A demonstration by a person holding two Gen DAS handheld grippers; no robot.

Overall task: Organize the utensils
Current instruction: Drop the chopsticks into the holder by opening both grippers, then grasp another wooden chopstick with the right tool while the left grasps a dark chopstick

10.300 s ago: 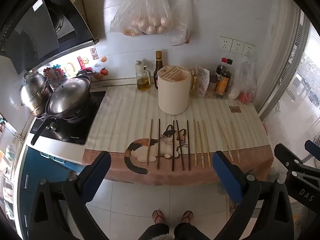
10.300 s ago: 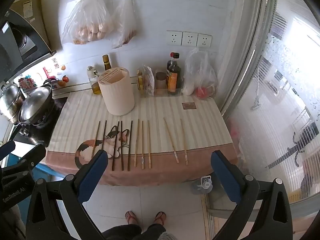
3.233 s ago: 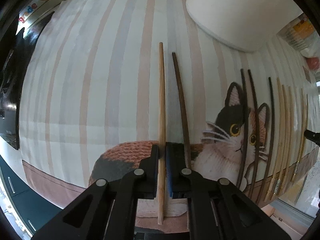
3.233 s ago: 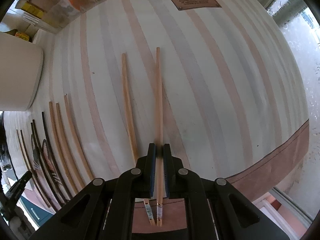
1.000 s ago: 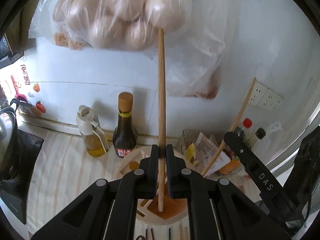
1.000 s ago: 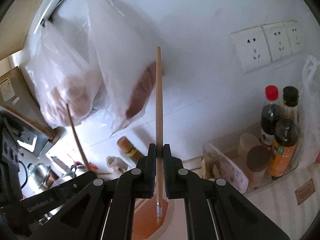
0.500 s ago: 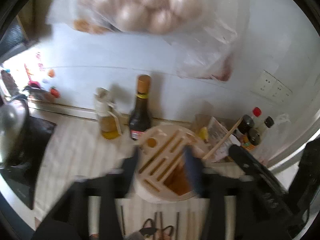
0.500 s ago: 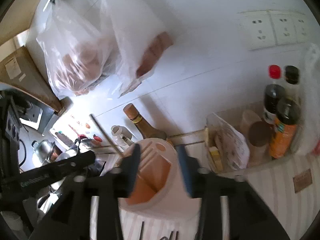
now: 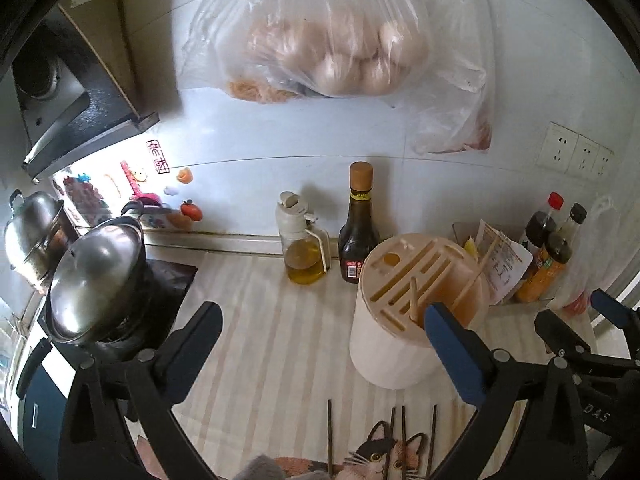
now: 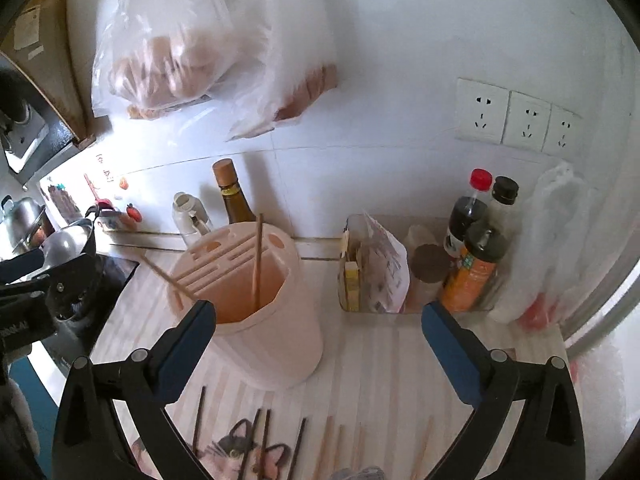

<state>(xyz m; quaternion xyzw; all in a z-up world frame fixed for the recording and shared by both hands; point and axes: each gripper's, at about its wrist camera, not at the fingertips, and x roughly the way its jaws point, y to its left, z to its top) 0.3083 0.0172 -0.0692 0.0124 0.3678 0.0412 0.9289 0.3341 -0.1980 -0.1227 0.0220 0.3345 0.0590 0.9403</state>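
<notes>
A round cream utensil holder (image 9: 400, 344) (image 10: 276, 344) with a slotted top stands on the striped cat mat (image 9: 260, 340). Two light wooden chopsticks stand in its open compartment: one chopstick (image 10: 258, 260) nearly upright, the other chopstick (image 10: 164, 276) leaning out to the left. In the left wrist view they are a short stick (image 9: 414, 296) and a leaning stick (image 9: 476, 276). My left gripper (image 9: 324, 336) and right gripper (image 10: 318, 336) hang above and in front of the holder, jaws opening wide, nothing between them. Several loose chopsticks (image 9: 402, 436) (image 10: 298, 448) lie on the mat.
An oil bottle (image 9: 302, 248) and a dark sauce bottle (image 9: 358, 224) stand behind the holder. Steel pots (image 9: 96, 276) sit on the stove at left. A clear box (image 10: 376, 276) and bottles (image 10: 476, 248) stand at right. Plastic bags (image 9: 336, 40) hang on the wall.
Both grippers were shut on upright chopsticks over the holder; now both are open and drawn back, and the two chopsticks stand in the holder.
</notes>
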